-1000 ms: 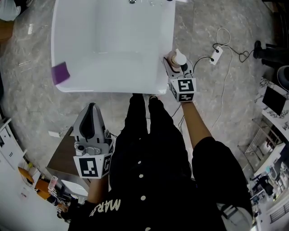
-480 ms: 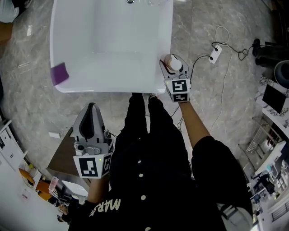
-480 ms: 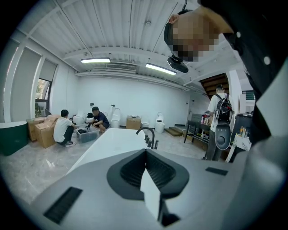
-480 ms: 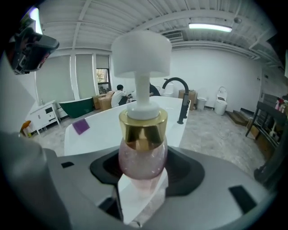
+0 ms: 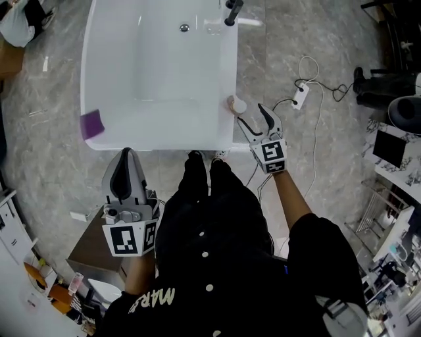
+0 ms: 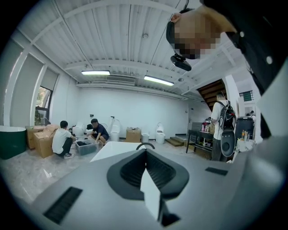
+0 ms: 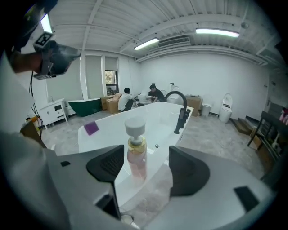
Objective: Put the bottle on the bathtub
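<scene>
A pink bottle with a white cap and gold collar stands upright on the right rim of the white bathtub, near its front corner; the head view shows the bottle from above. My right gripper is open, just behind the bottle, with its jaws spread wide and nothing between them; in the right gripper view the right gripper frames the bottle without touching it. My left gripper is shut and empty, held low at the person's left side, away from the tub.
A purple pad lies on the tub's left rim. A black faucet stands at the tub's far end. A power strip and white cable lie on the marble floor to the right. People crouch by boxes far off.
My right gripper has let go of the bottle, opened, and drawn back toward the person. The bottle now stands alone on the tub rim. The left gripper stays put.
</scene>
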A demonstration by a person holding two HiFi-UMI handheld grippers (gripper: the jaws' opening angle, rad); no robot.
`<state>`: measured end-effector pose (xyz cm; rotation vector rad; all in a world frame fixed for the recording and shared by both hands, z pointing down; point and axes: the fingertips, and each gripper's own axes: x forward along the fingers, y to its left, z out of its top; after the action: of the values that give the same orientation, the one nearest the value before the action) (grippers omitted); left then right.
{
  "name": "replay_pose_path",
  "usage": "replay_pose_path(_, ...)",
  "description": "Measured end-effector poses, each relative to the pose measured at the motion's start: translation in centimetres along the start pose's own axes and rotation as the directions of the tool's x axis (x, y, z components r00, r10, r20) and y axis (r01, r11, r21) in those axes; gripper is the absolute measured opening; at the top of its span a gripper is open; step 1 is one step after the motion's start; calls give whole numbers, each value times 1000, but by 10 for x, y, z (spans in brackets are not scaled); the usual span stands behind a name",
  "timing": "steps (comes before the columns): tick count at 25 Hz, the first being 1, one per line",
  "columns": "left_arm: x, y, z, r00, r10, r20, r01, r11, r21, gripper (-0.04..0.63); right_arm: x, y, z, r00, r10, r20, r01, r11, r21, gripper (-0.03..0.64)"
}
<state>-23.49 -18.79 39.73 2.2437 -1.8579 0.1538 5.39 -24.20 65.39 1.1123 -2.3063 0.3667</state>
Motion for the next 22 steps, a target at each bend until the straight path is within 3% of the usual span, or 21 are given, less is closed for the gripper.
replay_pose_path(2,0,-1,17,999,-2,37,1,1000,9,11,-31,-12,16,999,-18,31,17,999,34,305)
replay_pose_path(6,6,-4,44,994,-14,108,12,1000,23,11,-82,-33,85,978,-86,191,65,991,115,185)
replay_pose_path(12,9,-12,68,984,-51,168,46,998,37,11,-140,-38,206,880,-110,462,23,981,191,135)
replay_pose_path(15,9,-10,81,977,-57,203,48,998,49,11,-155,-35,240,853,-103,511,2,981,193,123)
replay_pose_path(18,8,-7,94,968,-52,244,39,998,59,11,-169,-35,264,830,-94,550,-24,979,204,35)
replay_pose_path(22,9,-4,108,957,-45,285,27,997,66,11,-186,-42,287,801,-117,588,-42,967,249,5)
